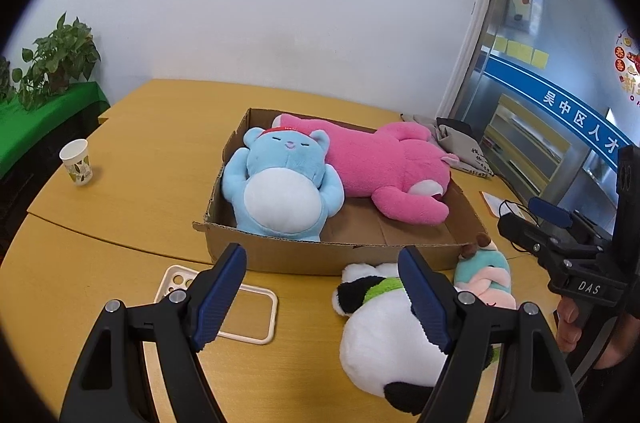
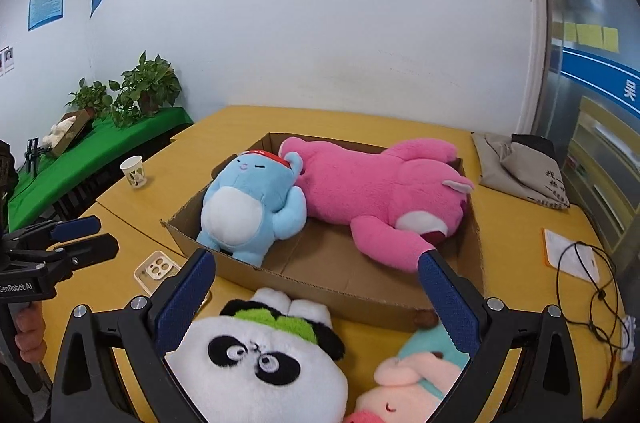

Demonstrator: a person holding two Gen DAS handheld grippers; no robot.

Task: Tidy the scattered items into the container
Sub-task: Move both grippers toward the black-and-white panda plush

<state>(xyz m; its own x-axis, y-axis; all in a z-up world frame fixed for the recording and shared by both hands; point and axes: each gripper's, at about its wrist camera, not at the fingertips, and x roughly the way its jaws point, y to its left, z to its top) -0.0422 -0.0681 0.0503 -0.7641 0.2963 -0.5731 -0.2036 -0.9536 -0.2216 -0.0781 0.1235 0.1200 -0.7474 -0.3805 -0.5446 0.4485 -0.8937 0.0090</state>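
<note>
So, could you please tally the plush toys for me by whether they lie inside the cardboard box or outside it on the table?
Inside the brown cardboard box: 2, the light blue plush bear and the pink plush bear.
Outside on the yellow table: 2, the black-and-white plush panda and the pastel pink-and-teal plush toy.
Total: 4.

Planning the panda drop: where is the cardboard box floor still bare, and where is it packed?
Bare floor of the brown cardboard box: the near right part, between the near wall and the pink plush bear. Packed: the left end holds the light blue plush, its right side pressed against the bear. The black-and-white panda plush still lies outside, against the near wall.
</note>
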